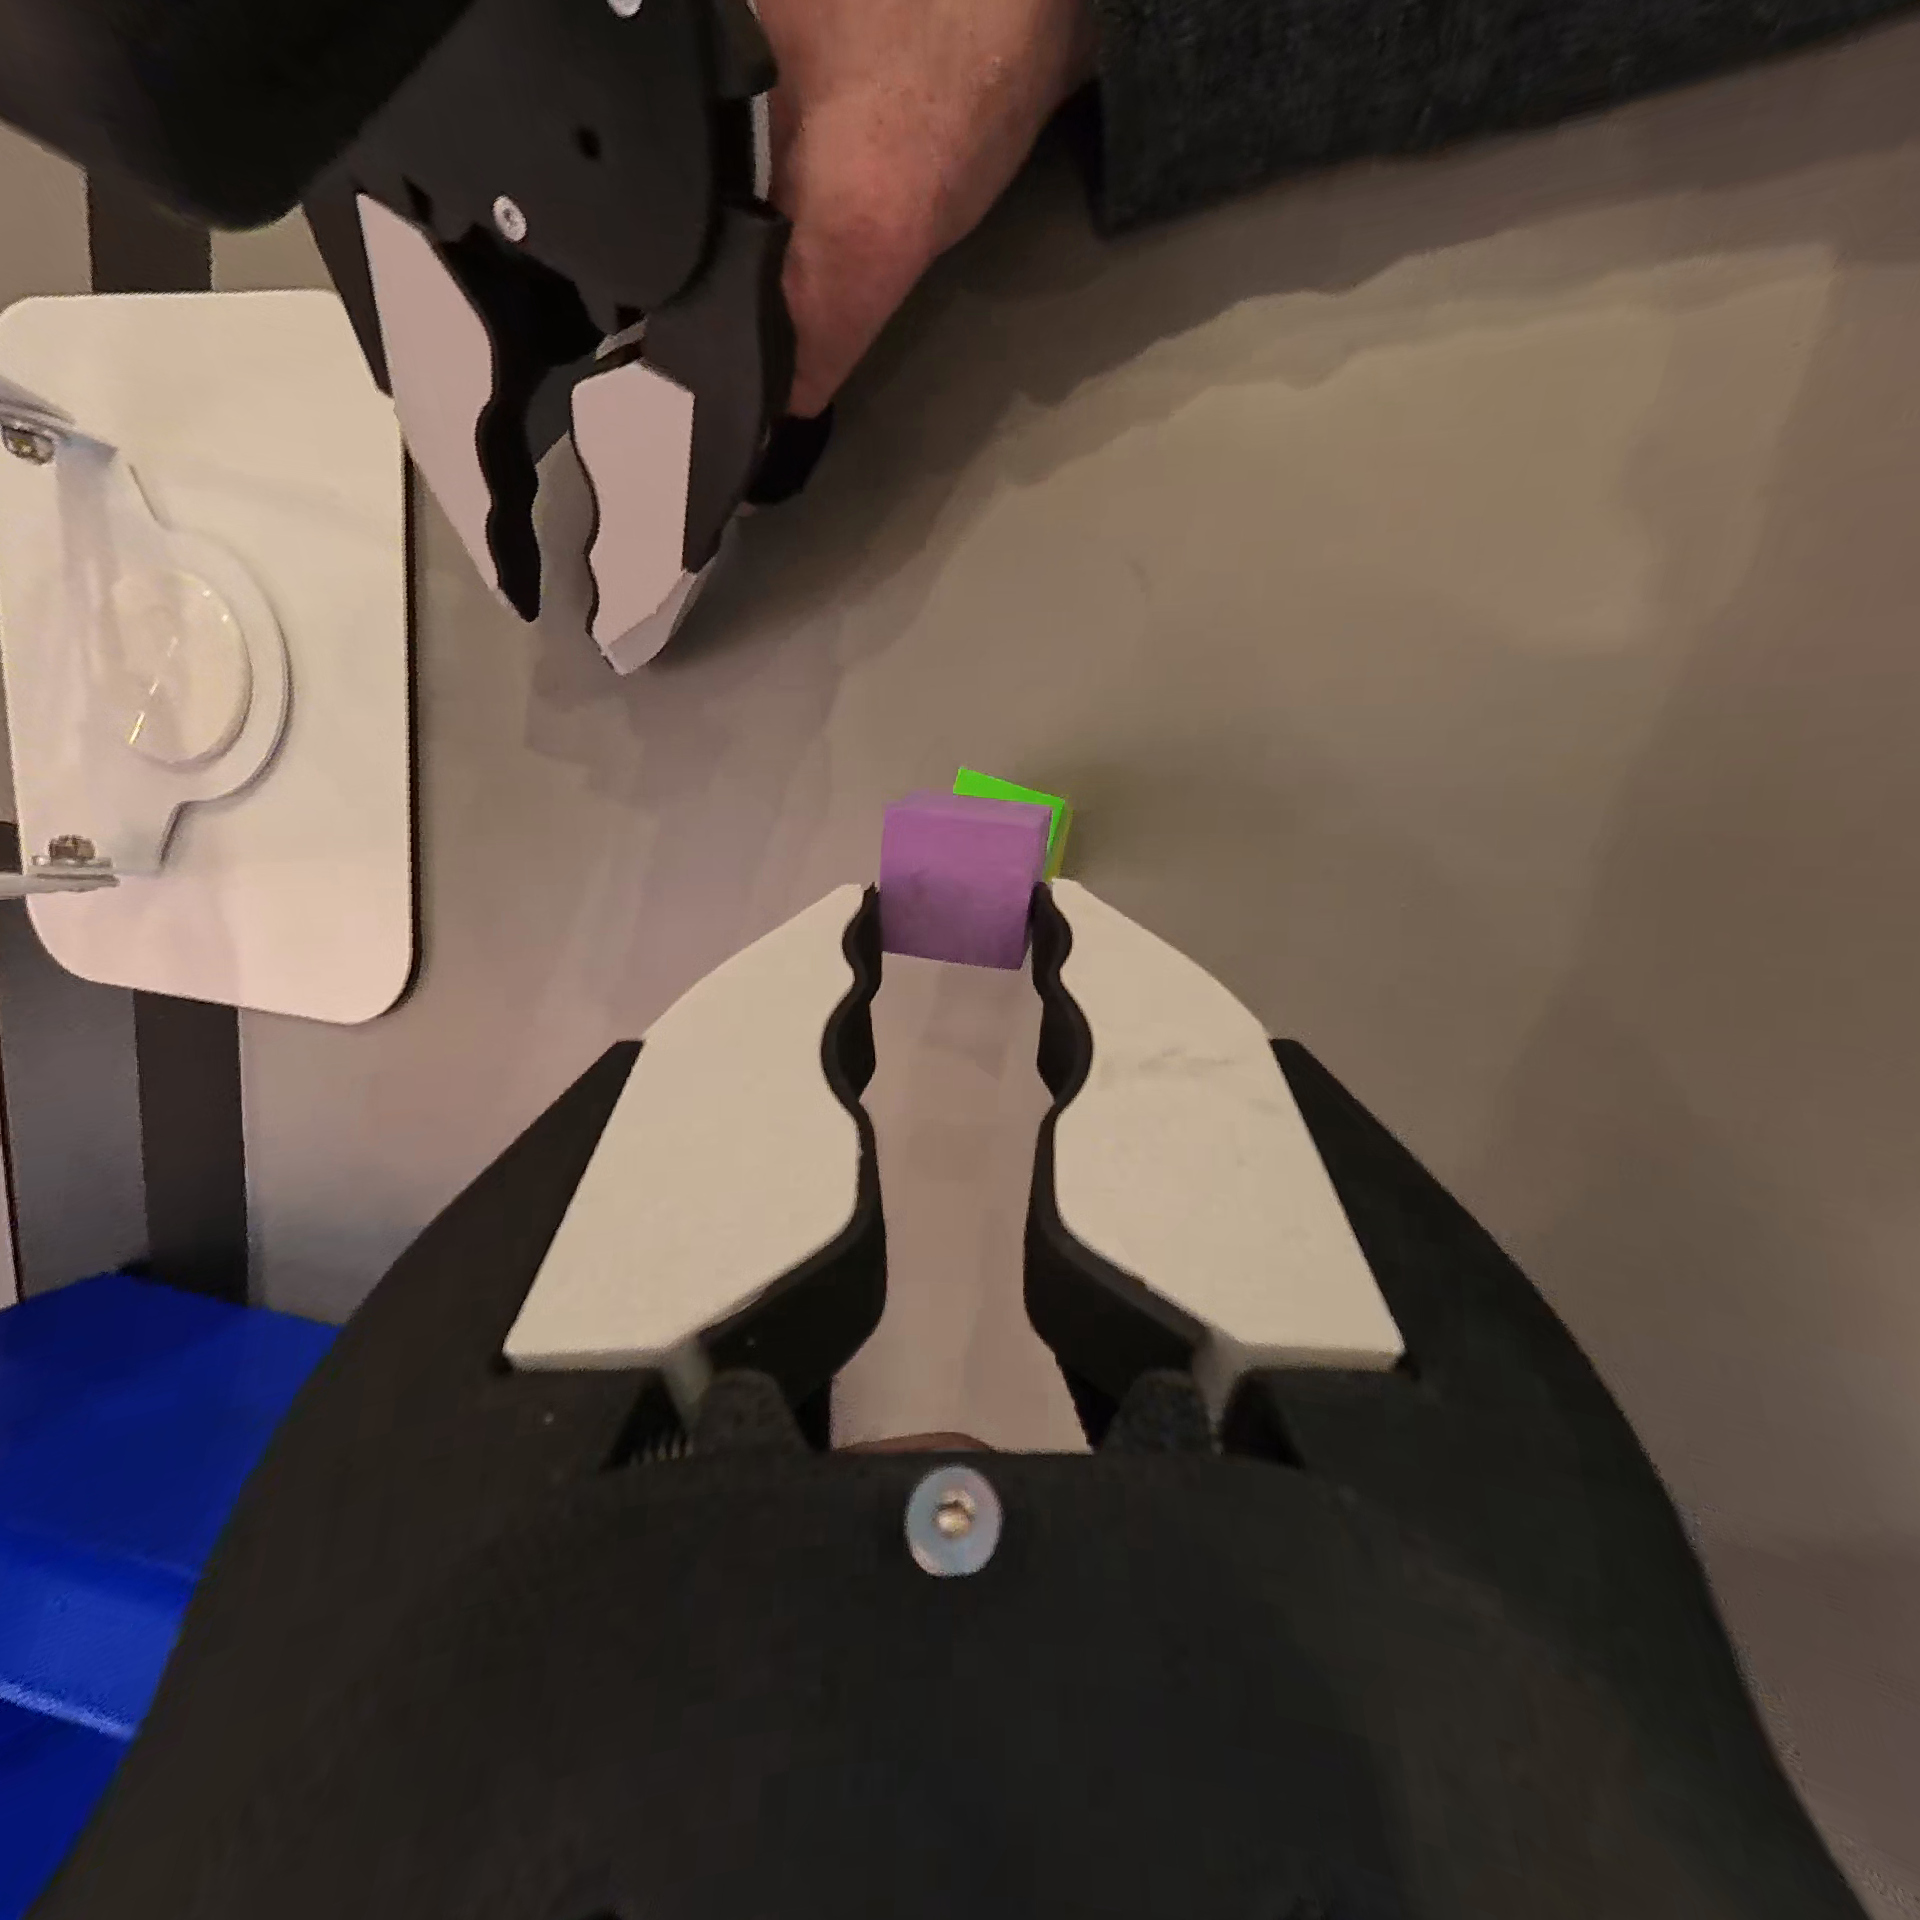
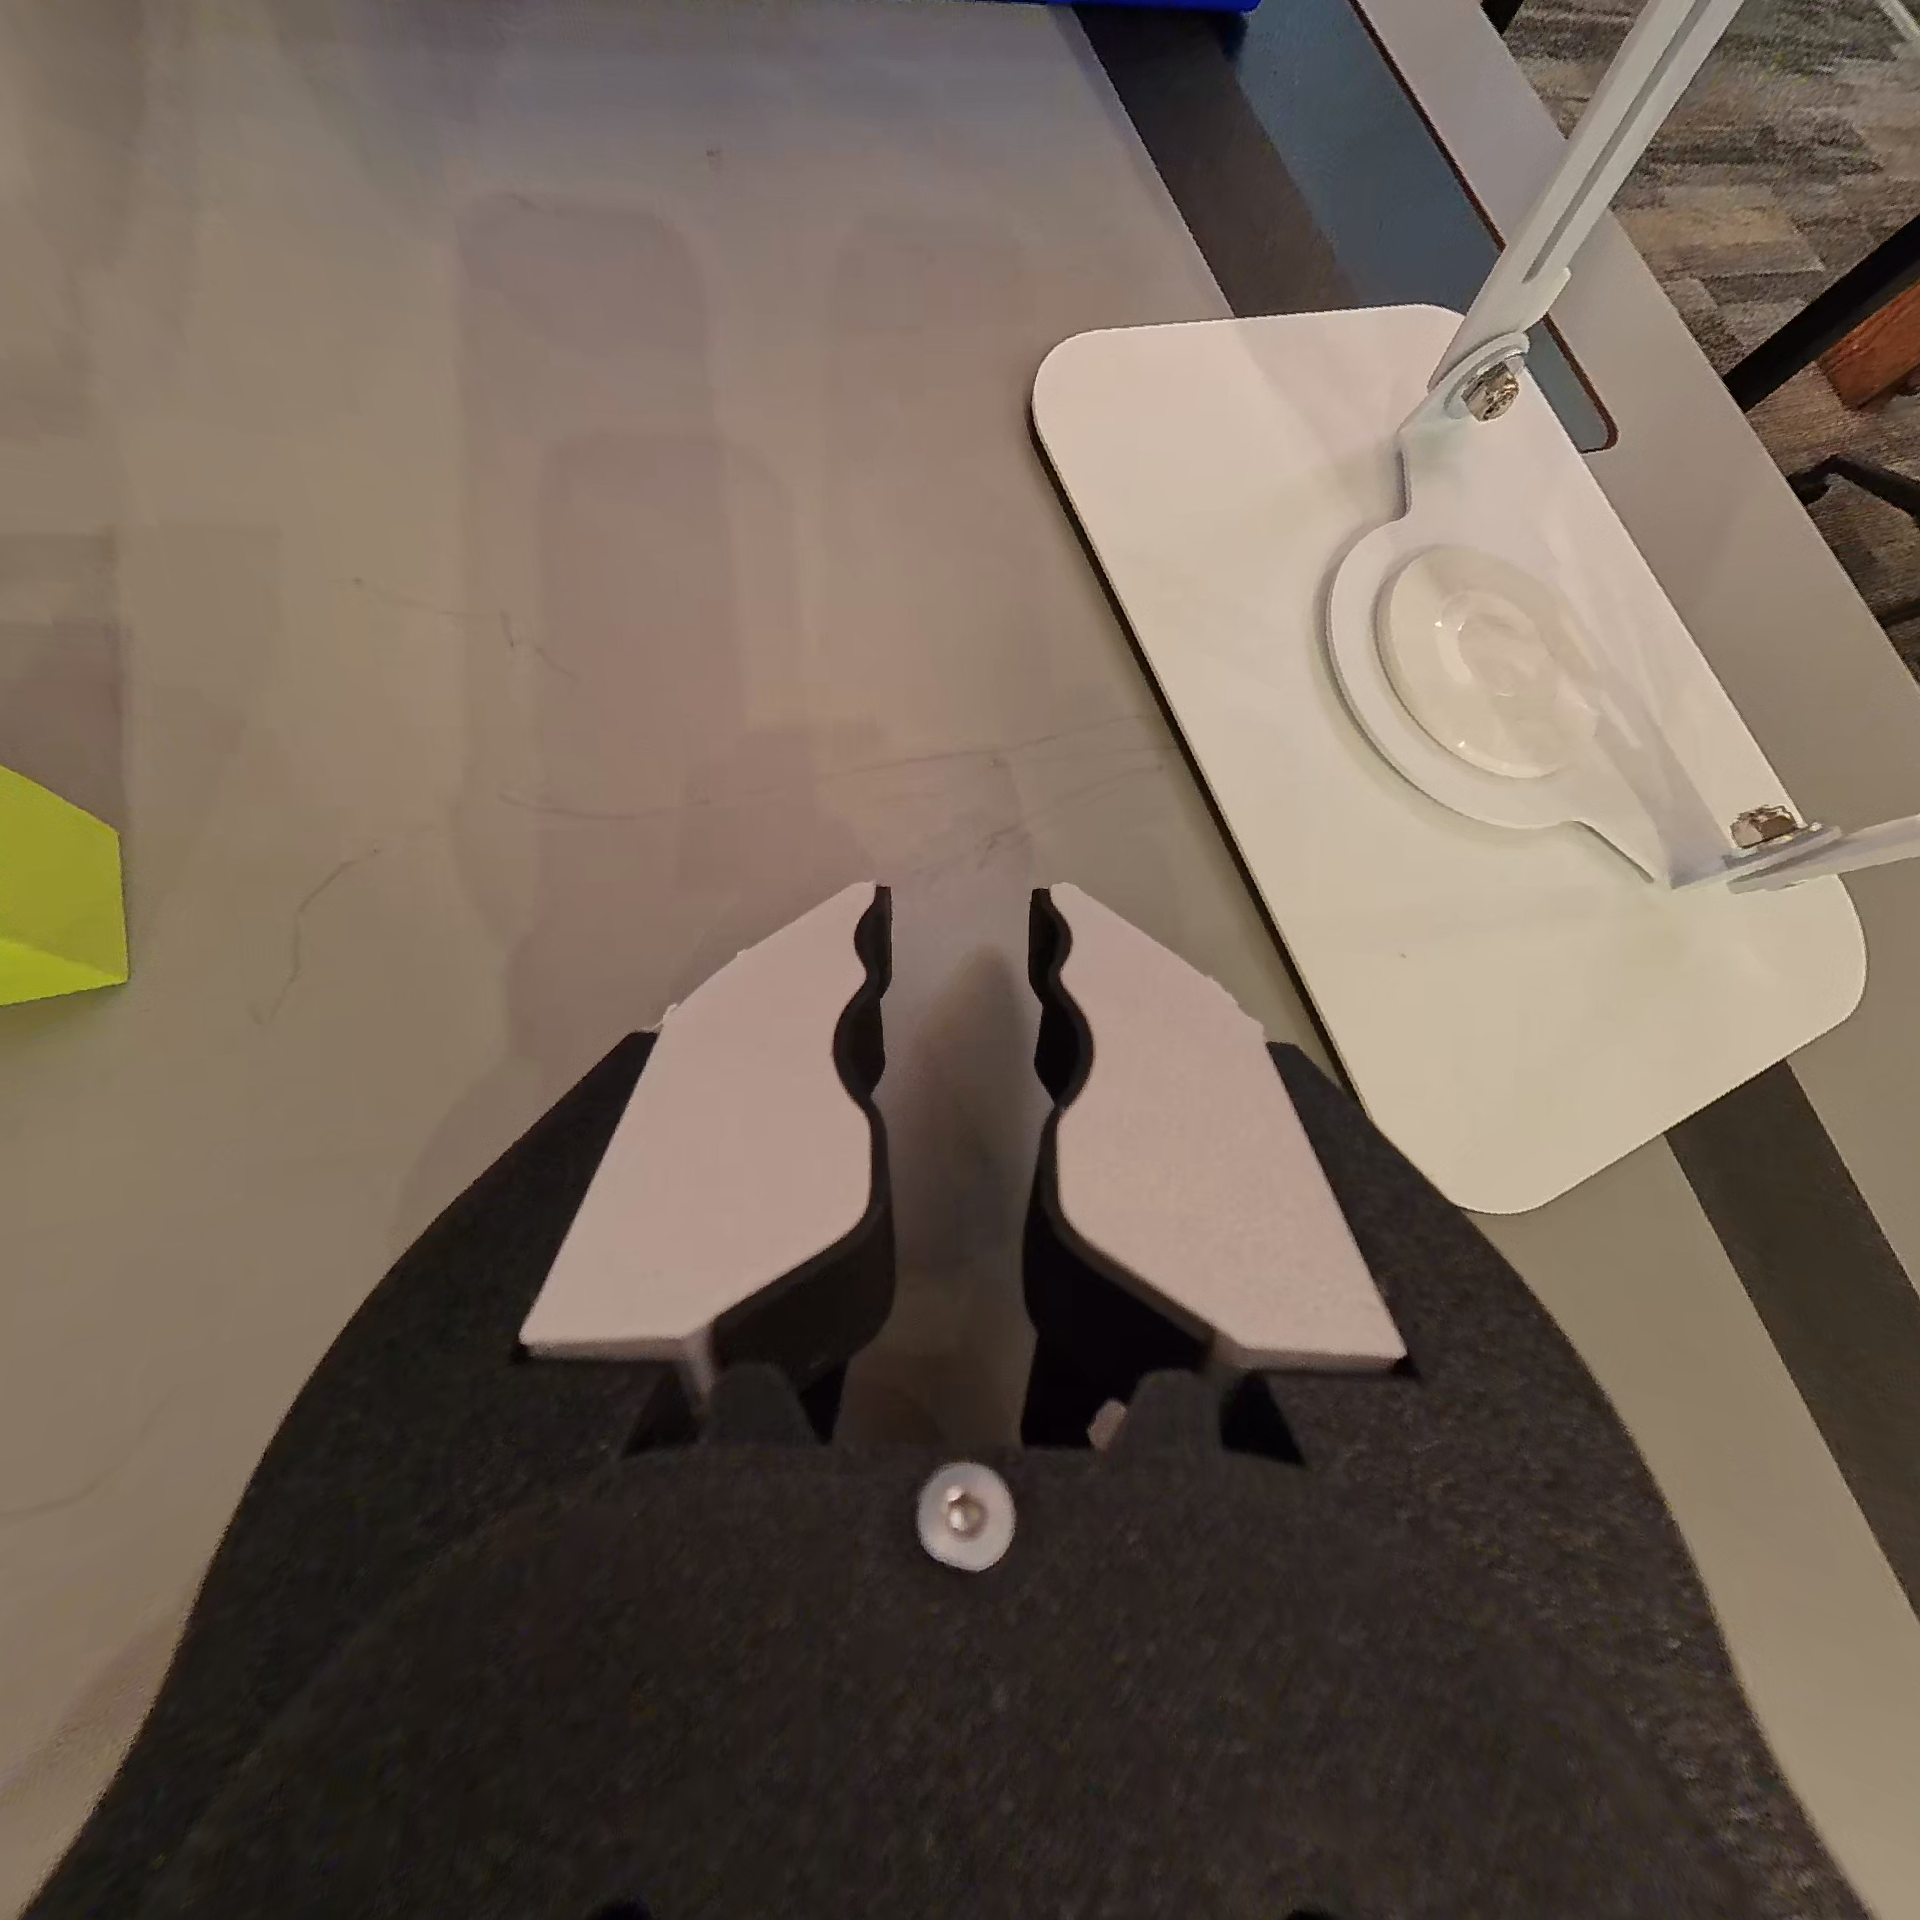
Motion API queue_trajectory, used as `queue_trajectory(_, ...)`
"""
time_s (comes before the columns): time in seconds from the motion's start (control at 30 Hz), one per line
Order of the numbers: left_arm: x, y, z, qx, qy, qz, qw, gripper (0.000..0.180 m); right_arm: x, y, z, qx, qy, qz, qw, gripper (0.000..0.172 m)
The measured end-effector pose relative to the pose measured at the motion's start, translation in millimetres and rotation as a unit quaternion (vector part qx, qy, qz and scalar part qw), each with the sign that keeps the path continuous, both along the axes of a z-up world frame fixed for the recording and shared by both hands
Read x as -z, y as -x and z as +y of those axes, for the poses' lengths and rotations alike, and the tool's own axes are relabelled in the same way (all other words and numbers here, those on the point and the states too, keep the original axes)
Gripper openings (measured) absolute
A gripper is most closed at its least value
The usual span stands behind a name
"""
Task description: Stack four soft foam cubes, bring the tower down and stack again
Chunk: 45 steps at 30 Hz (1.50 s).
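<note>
The left tool (image 1: 956, 904) is closed on a purple foam cube (image 1: 961, 894), both pads pressed against its sides, just above a green cube (image 1: 1023, 805) on the grey table (image 1: 1455, 727). The right tool (image 2: 961, 914) (partly open, nothing between its fingertips) hangs over bare table.

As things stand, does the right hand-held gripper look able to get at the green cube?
Probably not cleanly. The green cube sits right behind the purple cube that the left hand-held gripper clamps, crowding it. The right hand-held gripper is open and empty, over bare table.
</note>
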<state>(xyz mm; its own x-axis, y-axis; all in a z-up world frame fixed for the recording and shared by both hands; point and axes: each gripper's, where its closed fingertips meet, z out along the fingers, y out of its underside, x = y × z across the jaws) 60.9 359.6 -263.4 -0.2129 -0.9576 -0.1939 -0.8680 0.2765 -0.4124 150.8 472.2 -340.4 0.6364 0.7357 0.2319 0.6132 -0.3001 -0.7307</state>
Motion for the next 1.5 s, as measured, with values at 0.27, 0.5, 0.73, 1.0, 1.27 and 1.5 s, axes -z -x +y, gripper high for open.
queue_trajectory(0.27,9,-5,-2,0.044,-0.013,0.032,0.998,0.027,0,0,0,0.001,0.004,0.002,1.000,0.025)
queue_trajectory(0.5,23,-4,2,0.049,-0.015,0.050,0.997,0.027,1,0,0,0.001,0.006,0.003,1.000,0.025)
queue_trajectory(0.73,26,-6,1,0.053,-0.004,0.044,0.998,0.027,1,0,1,0.001,0.007,0.004,1.000,0.025)
queue_trajectory(1.0,28,-6,-3,0.061,-0.009,0.049,0.997,0.028,1,0,1,0.002,0.009,0.004,1.000,0.025)
queue_trajectory(1.27,27,-7,-2,0.055,-0.003,0.039,0.998,0.027,1,-1,1,0.002,0.009,0.005,1.000,0.025)
queue_trajectory(1.5,30,-7,-3,0.052,0.001,0.043,0.998,0.032,1,-1,1,0.002,0.009,0.005,1.000,0.025)
